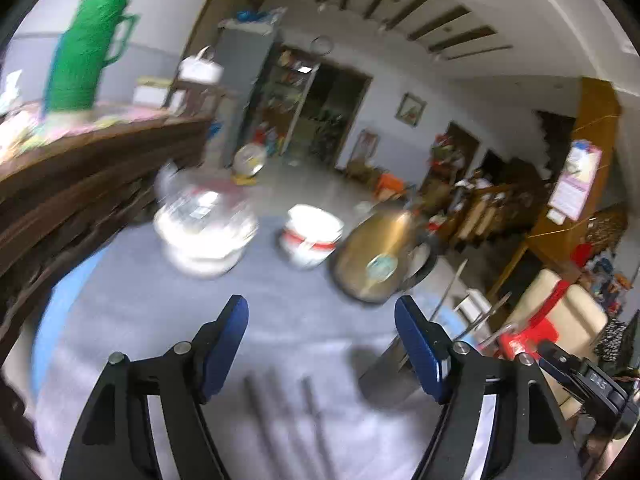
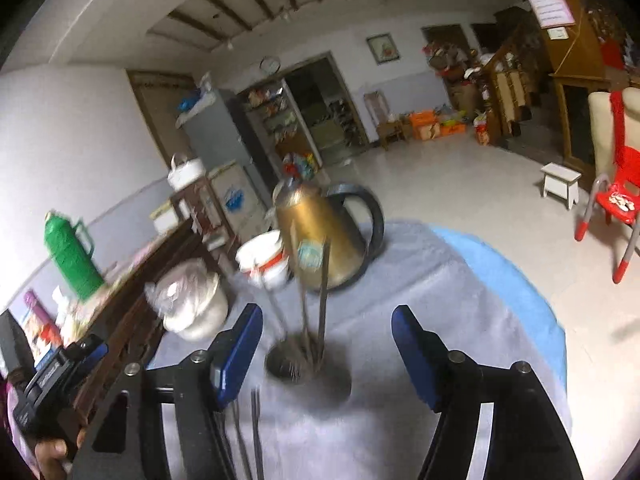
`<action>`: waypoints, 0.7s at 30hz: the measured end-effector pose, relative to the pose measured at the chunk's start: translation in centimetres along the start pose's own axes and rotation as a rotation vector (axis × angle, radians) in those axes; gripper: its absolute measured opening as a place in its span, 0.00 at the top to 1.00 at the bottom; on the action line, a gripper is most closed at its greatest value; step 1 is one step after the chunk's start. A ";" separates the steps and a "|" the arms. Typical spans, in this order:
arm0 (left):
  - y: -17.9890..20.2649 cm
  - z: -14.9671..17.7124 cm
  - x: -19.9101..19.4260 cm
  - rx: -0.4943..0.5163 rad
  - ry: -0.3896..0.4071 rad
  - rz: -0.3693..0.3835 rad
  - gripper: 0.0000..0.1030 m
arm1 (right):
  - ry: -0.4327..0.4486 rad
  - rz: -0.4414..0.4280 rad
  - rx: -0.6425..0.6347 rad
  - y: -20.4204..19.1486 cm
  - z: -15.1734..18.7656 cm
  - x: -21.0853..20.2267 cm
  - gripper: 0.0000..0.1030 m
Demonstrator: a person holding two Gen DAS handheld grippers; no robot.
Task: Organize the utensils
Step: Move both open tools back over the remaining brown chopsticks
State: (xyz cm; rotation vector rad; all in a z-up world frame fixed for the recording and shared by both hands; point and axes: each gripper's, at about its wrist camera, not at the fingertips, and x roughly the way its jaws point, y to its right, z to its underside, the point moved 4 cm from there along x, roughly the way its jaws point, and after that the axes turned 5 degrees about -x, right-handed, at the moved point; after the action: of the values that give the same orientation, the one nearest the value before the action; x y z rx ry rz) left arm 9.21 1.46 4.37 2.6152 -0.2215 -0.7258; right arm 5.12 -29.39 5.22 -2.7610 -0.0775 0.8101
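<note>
**Both grippers spread wide over a grey-clothed table**

The left gripper (image 1: pixel 320 340) has its blue-padded jaws wide apart with nothing between them; same for the right gripper (image 2: pixel 326 350). Thin dull-grey metal utensils (image 2: pixel 314 308), long and stick-like, stand leaning inside a dark round metal holder (image 2: pixel 308 372) around the middle of the round table (image 2: pixel 460 280). A few more loose grey metal sticks (image 1: pixel 288 412) lie flat toward the near edge. A brass-coloured kettle with a black handle (image 2: pixel 320 232) sits behind the holder, all a bit blurry.
</note>
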 end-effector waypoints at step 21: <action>-9.0 11.3 -0.9 -0.080 -0.308 -0.255 0.26 | -0.360 -0.013 -0.100 -3.8 14.9 4.5 0.31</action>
State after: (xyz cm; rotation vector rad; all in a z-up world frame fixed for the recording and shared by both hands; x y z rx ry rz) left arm 2.85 5.87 -7.90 2.4713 0.0547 -1.2005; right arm 1.00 -21.66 -8.16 -2.6662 -0.2087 1.3240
